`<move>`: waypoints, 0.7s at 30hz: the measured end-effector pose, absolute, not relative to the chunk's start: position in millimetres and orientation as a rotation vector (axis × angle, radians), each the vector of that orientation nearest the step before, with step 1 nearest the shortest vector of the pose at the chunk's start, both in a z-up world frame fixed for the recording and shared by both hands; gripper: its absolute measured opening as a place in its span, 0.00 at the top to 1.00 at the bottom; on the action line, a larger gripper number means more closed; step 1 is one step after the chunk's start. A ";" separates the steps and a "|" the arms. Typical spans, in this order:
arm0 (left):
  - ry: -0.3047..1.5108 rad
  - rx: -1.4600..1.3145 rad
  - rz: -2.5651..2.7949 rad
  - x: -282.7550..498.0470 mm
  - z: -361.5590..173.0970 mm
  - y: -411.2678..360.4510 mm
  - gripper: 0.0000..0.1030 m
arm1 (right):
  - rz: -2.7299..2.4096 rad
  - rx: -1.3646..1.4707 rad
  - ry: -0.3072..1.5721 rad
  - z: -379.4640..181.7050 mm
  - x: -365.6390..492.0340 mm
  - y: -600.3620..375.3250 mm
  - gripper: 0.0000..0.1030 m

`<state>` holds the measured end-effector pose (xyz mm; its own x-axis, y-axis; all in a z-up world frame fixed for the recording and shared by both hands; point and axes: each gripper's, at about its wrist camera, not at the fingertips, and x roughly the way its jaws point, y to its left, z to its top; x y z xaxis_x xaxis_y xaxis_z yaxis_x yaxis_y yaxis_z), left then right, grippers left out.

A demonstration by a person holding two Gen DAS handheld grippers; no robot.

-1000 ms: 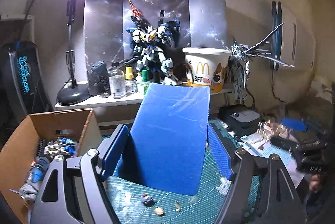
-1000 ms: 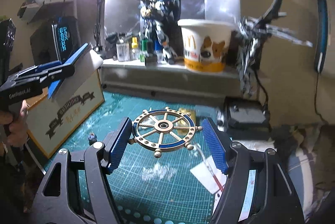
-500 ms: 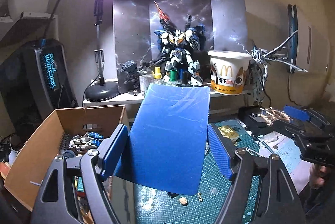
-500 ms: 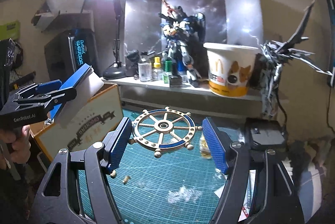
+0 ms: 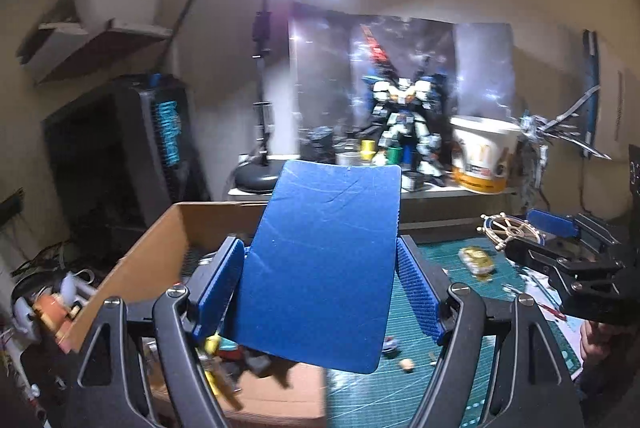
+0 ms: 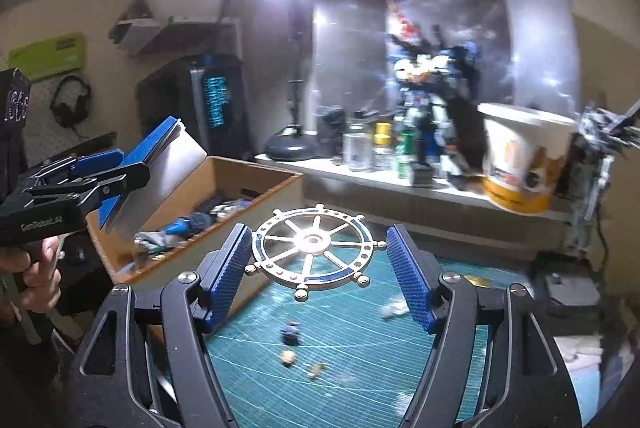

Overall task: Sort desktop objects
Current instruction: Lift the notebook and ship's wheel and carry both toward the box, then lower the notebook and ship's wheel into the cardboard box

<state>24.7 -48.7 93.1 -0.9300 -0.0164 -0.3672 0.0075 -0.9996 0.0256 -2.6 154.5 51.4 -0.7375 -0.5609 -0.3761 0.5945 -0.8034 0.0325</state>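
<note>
blue pad (image 5: 324, 268) tilted, ship-wheel (image 6: 310, 248) flat, both gripped

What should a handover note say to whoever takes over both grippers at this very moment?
Left gripper: shut on the blue pad, held tilted up over the cardboard box.
Right gripper: shut on the ship's wheel ornament, held flat above the green cutting mat, beside the box.
Done: the box already holds mixed small items.
Left: neither held item is in the box yet; small bits lie loose on the mat, and a gold piece sits near its far edge.
</note>
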 end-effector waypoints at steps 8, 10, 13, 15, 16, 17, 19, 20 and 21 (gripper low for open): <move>0.024 0.572 -2.913 43.6 92.6 -106.3 0.26 | -2.342 0.485 0.164 47.4 -1.8 104.4 0.35; 0.041 0.573 -2.877 49.1 91.8 -120.3 0.26 | -2.311 0.487 0.169 46.2 -3.2 93.5 0.35; 0.059 0.597 -2.839 52.0 89.2 -137.0 0.26 | -2.253 0.501 0.176 44.1 -8.0 73.4 0.35; 0.051 0.625 -2.814 49.9 86.1 -145.8 0.25 | -2.217 0.511 0.192 42.5 -12.6 57.6 0.35; 0.044 0.640 -2.801 47.3 84.3 -150.3 0.25 | -2.200 0.516 0.200 41.5 -15.5 49.6 0.35; 0.037 0.655 -2.788 44.5 82.5 -154.8 0.25 | -2.180 0.528 0.209 40.2 -19.8 38.7 0.35; 0.036 0.694 -2.772 33.6 79.5 -163.3 0.25 | -2.156 0.547 0.234 38.2 -28.0 19.9 0.35; 0.033 0.710 -2.768 28.2 78.7 -166.7 0.25 | -2.142 0.556 0.249 37.3 -33.3 9.0 0.35; 0.024 0.732 -2.761 20.3 78.1 -170.1 0.25 | -2.132 0.563 0.258 37.2 -36.9 1.1 0.35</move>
<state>20.3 -170.1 78.1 -0.8309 -0.2679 -0.4876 0.2764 -0.9594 0.0562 -36.9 1.1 37.2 -0.5014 -0.7175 -0.4836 0.8122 -0.5829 0.0227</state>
